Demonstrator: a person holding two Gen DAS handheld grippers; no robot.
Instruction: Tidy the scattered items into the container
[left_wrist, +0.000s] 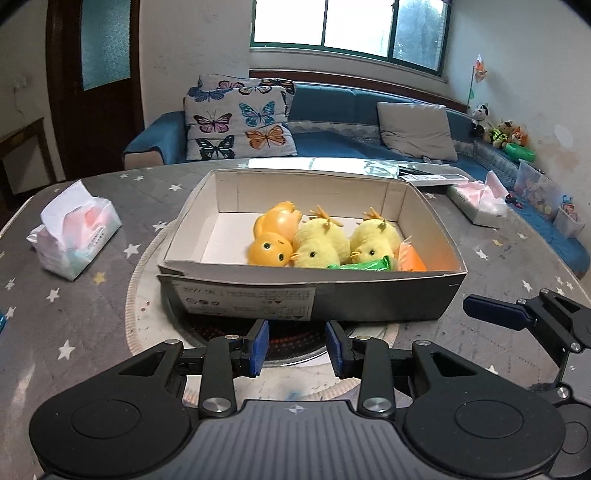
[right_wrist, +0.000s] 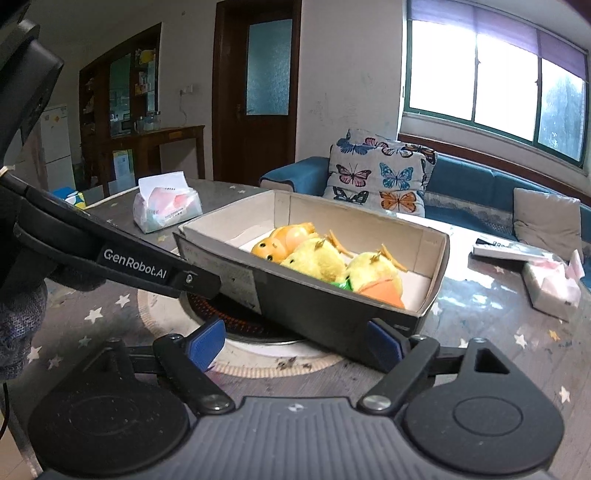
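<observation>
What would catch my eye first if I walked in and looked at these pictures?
Most likely the open cardboard box in the middle of the star-patterned table, with two fluffy yellow chicks lying beside an orange rubber duck inside it. Next, the two black grippers with blue pads: the left gripper and the right gripper both sit open and empty just in front of the box.

tissue pack (left_wrist: 75, 236) on star-print tablecloth (left_wrist: 33, 321) | butterfly pillow (left_wrist: 238, 118), grey cushion (left_wrist: 415, 129) on blue sofa (left_wrist: 332, 107)
</observation>
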